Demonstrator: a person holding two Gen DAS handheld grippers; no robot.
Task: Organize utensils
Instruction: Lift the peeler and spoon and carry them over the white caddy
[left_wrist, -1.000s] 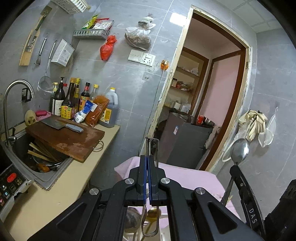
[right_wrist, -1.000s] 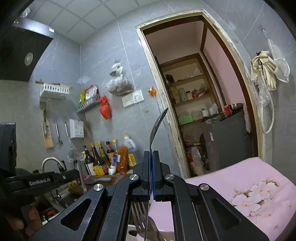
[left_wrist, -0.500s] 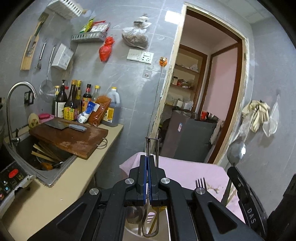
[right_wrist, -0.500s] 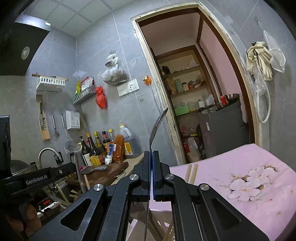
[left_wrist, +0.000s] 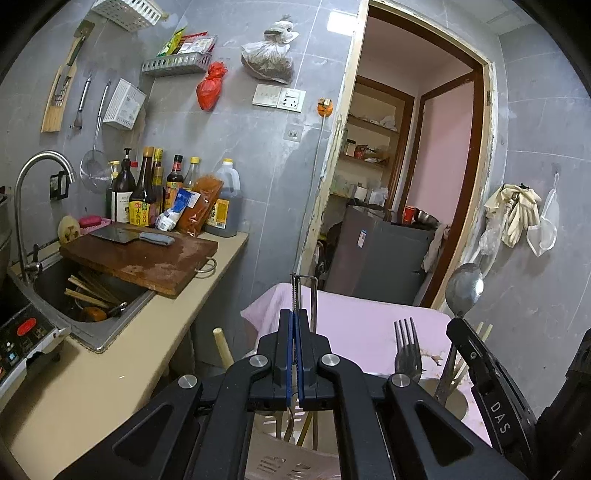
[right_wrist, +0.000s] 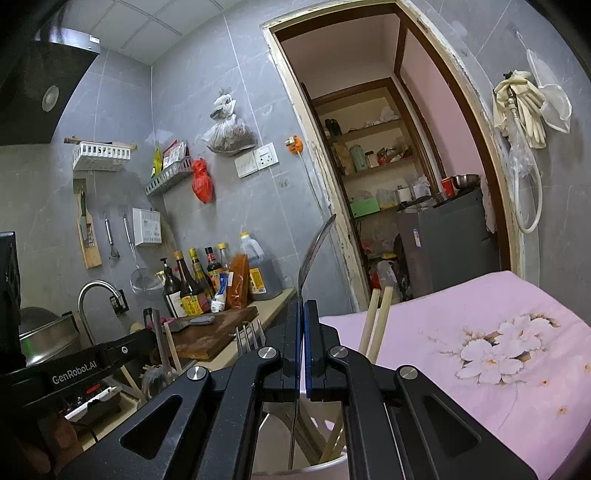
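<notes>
My left gripper (left_wrist: 294, 321) is shut on a thin metal peeler (left_wrist: 303, 291), which stands upright above a beige plastic utensil holder (left_wrist: 273, 461). A fork (left_wrist: 406, 347) and chopsticks (left_wrist: 484, 332) stick up out of the holder. My right gripper (right_wrist: 303, 314) is shut on a steel spoon (right_wrist: 316, 251), bowl up and seen edge-on; its handle runs down into a round cup (right_wrist: 321, 467) of the holder. Two chopsticks (right_wrist: 376, 321) rise beside it. In the left wrist view the spoon (left_wrist: 463, 291) and the right gripper (left_wrist: 456, 326) stand at the right.
The holder sits on a table with a pink flowered cloth (right_wrist: 480, 317). At the left, a counter (left_wrist: 110, 376) carries a cutting board with a cleaver (left_wrist: 129, 234), bottles, and a sink (left_wrist: 92, 295) with chopsticks in it. An open doorway (left_wrist: 406, 184) is behind.
Both grippers have sunk with the peeler and the spoon still gripped. The fork, the chopsticks and the holder's rim have come up into view.
</notes>
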